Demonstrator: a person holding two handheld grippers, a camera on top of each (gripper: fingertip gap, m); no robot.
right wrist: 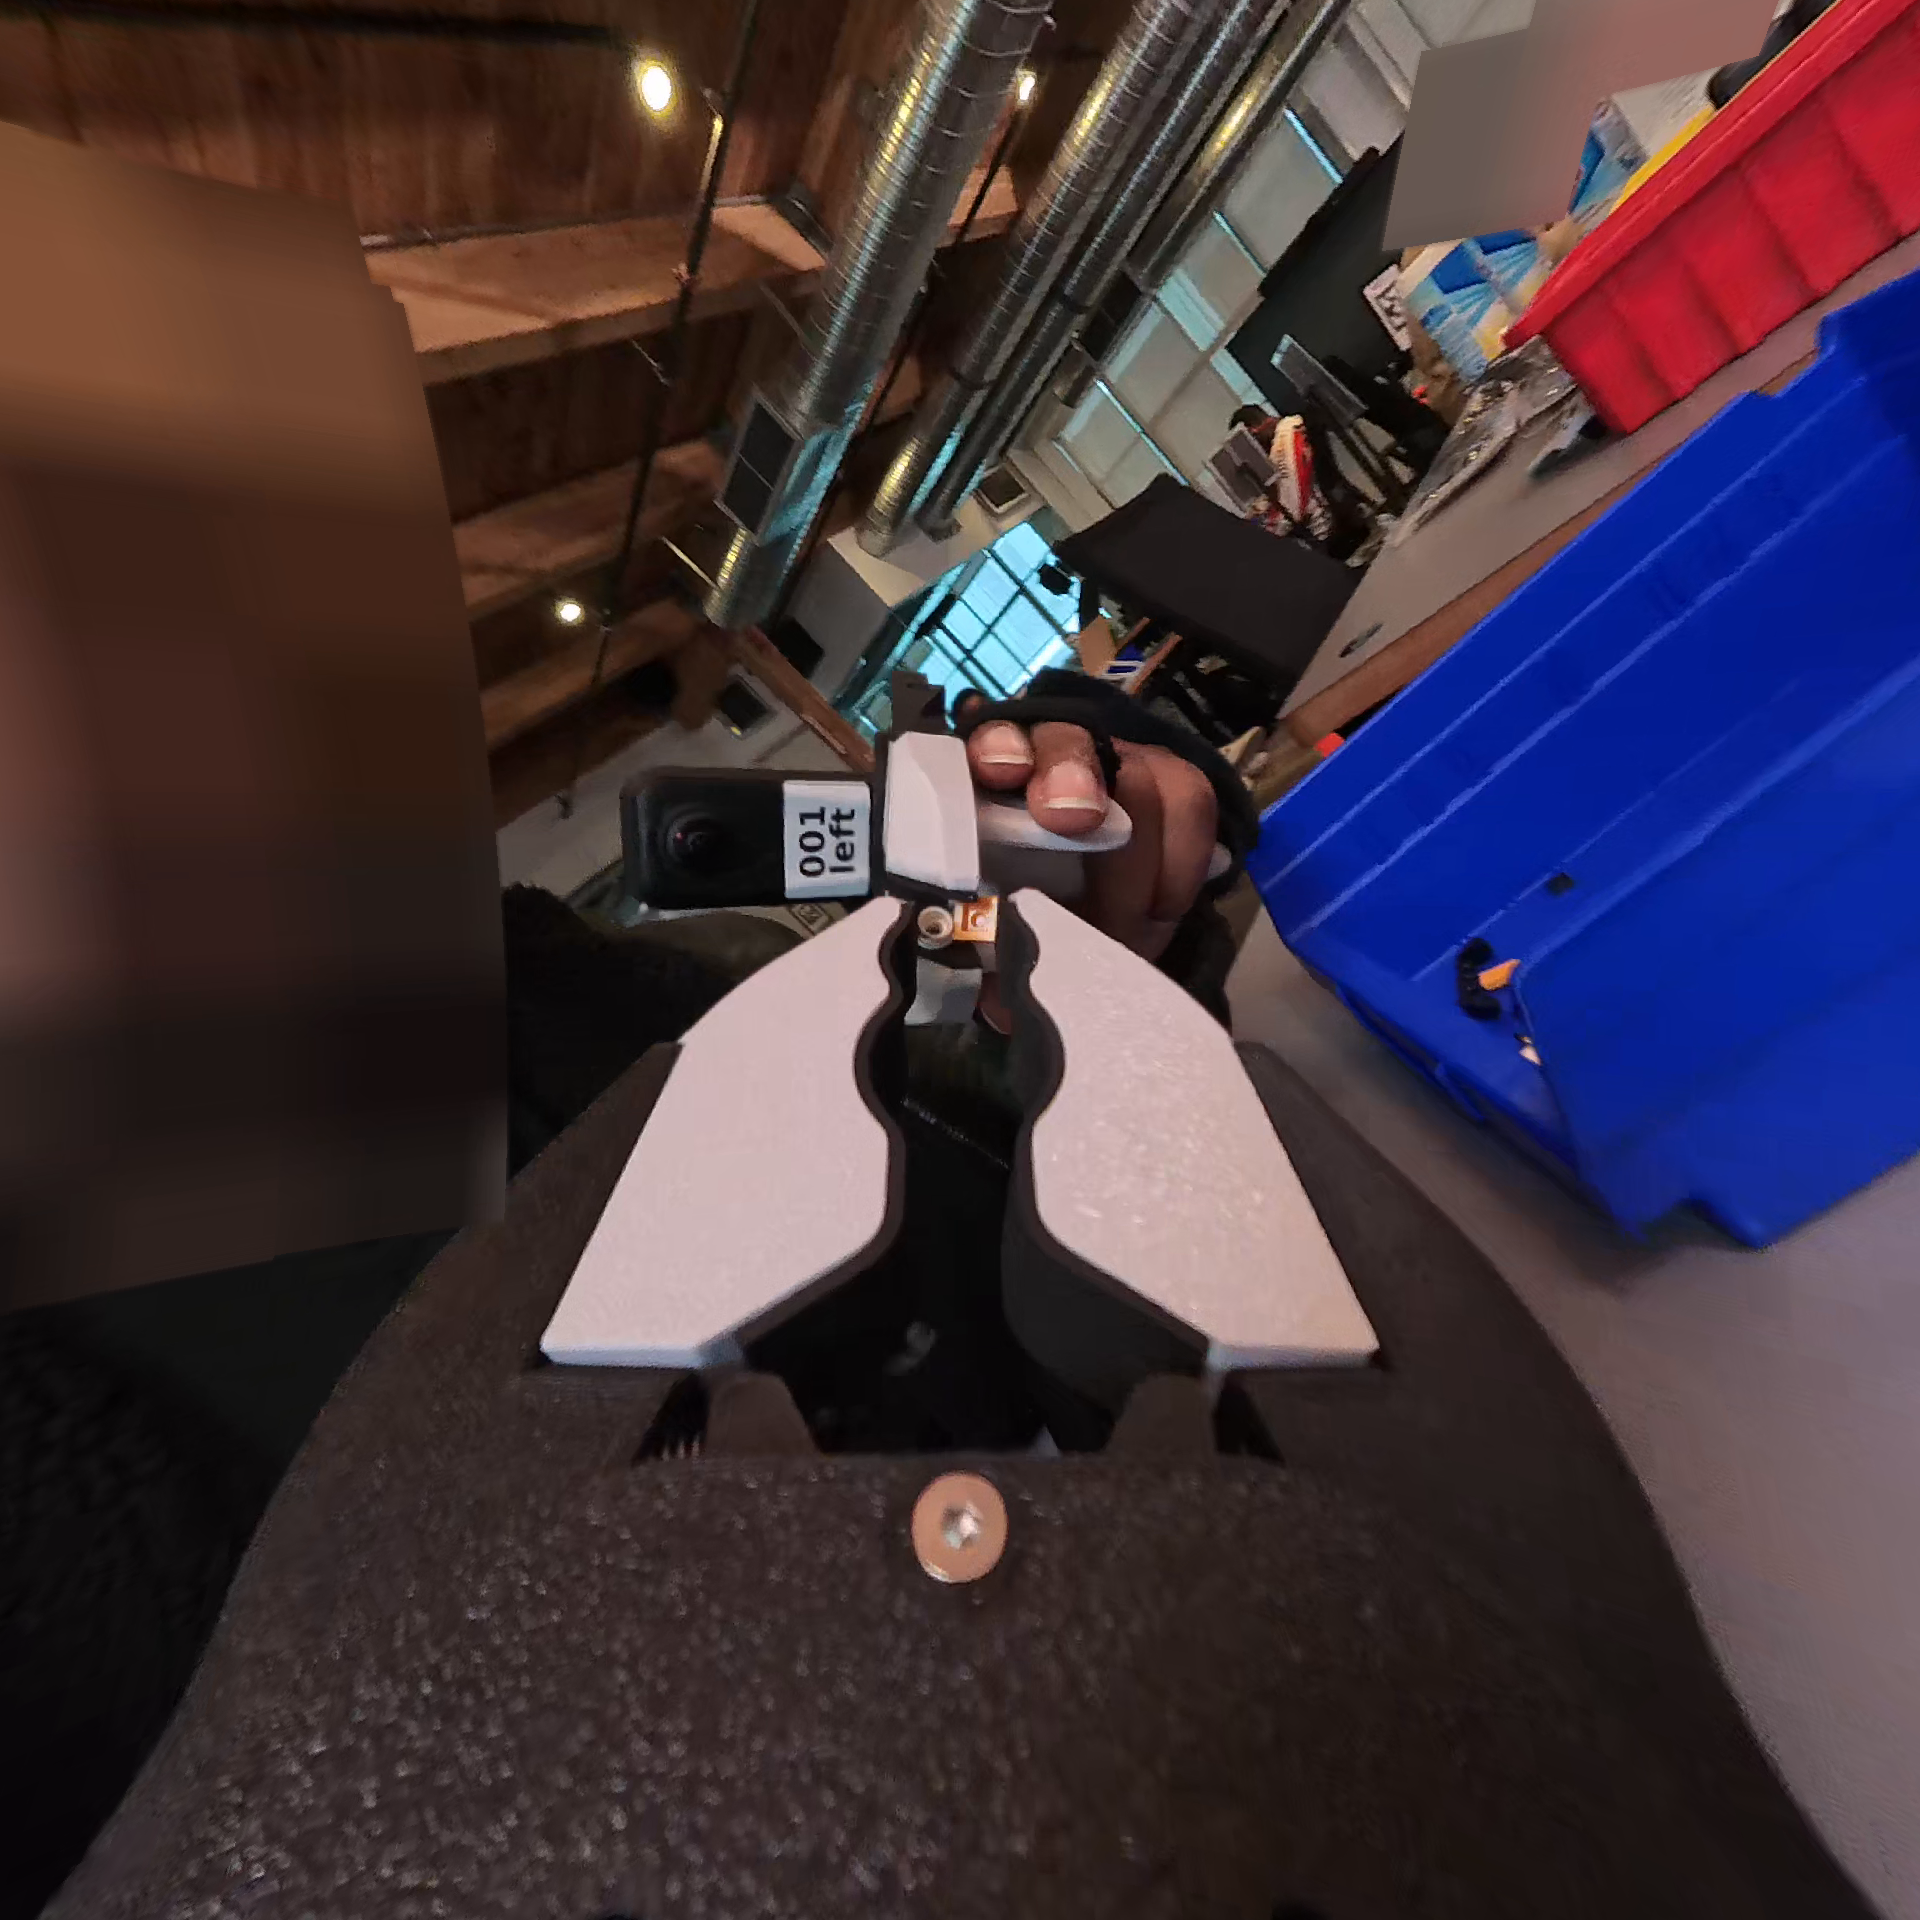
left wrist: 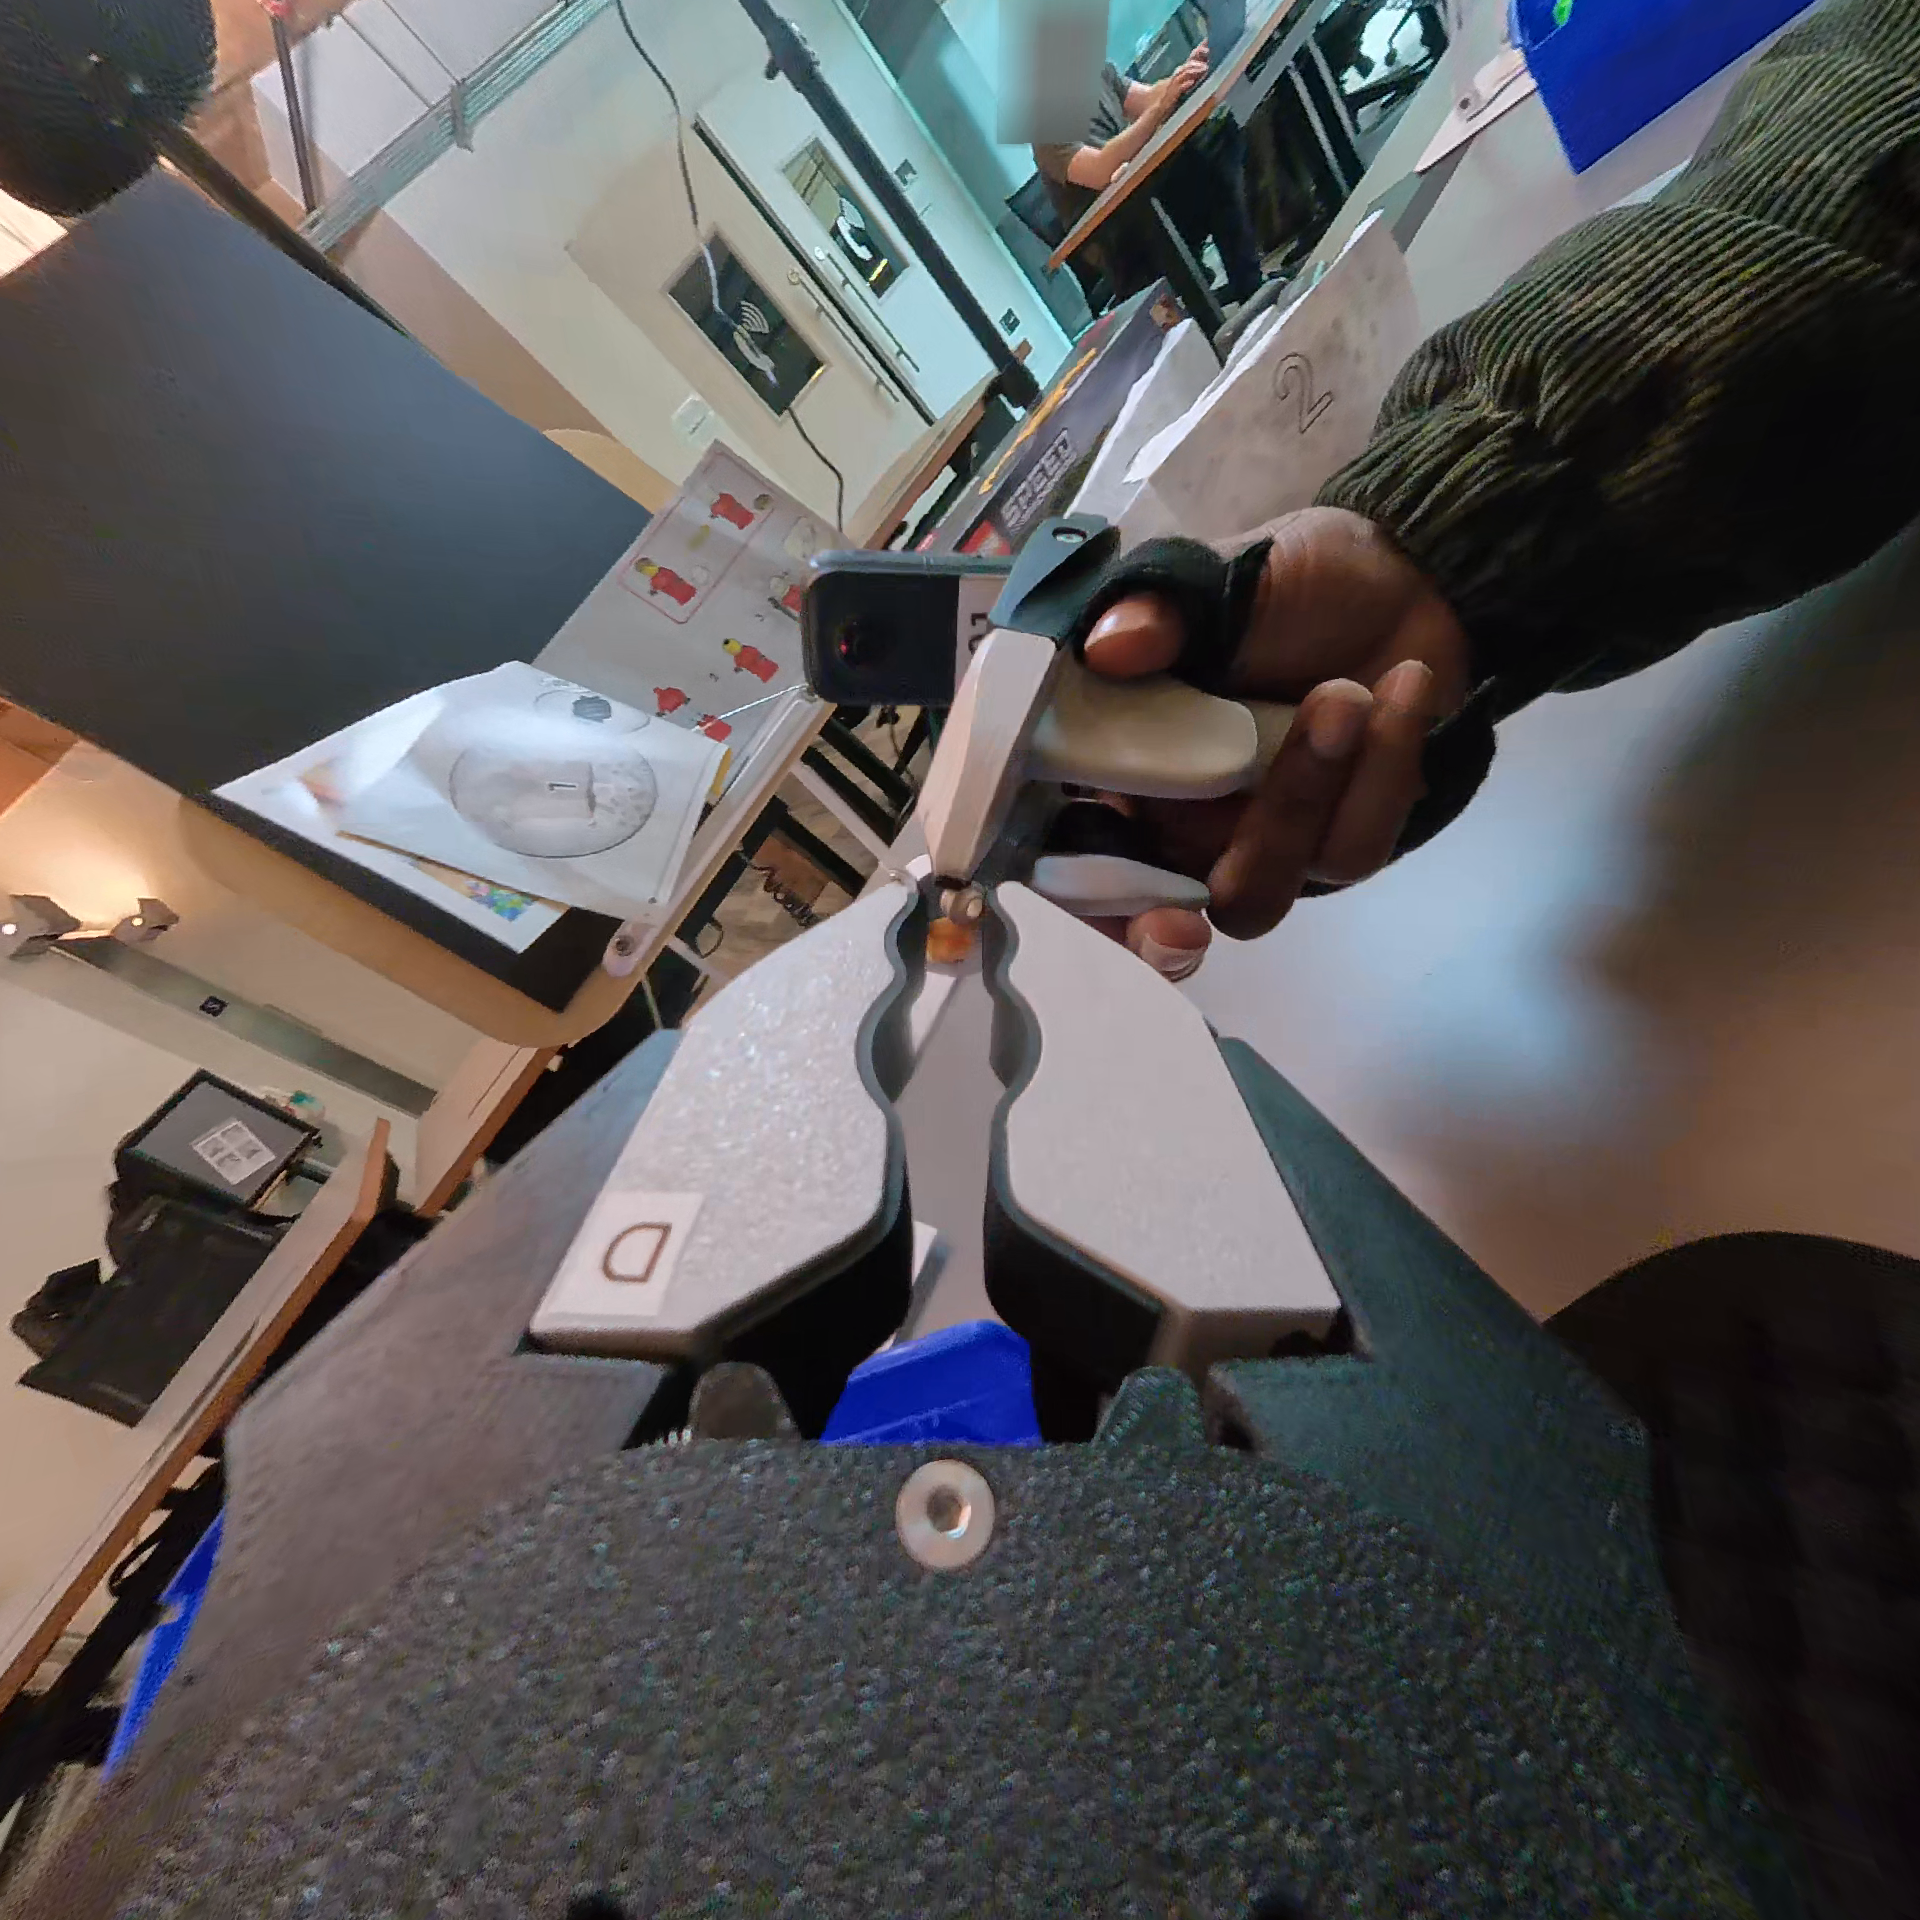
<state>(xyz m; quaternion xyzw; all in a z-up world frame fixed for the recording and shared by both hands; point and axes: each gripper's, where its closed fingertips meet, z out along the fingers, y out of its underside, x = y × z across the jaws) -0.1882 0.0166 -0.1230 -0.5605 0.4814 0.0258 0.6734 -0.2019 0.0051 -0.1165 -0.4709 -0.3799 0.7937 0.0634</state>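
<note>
My left gripper (left wrist: 951,914) and right gripper (right wrist: 951,920) are held in the air and meet tip to tip. In the left wrist view a small orange piece (left wrist: 948,940) sits pinched between my left fingertips. The right gripper (left wrist: 961,888), held by a hand (left wrist: 1340,665) in a dark green sleeve, points down onto it with a small pale round piece (left wrist: 971,904) at its tips. In the right wrist view the pale round piece (right wrist: 935,922) and the orange piece (right wrist: 977,920) sit side by side, touching, between my right fingertips. The left gripper (right wrist: 982,894) comes in from above.
A blue bin (right wrist: 1662,831) stands on the grey table (right wrist: 1662,1455) to the right, with a red bin (right wrist: 1766,260) behind it. Printed sheets (left wrist: 540,790) and a page with red figures (left wrist: 717,582) lie on another table. A grey numbered pack (left wrist: 1299,395) lies farther back. The grippers are tip to tip, or close to it.
</note>
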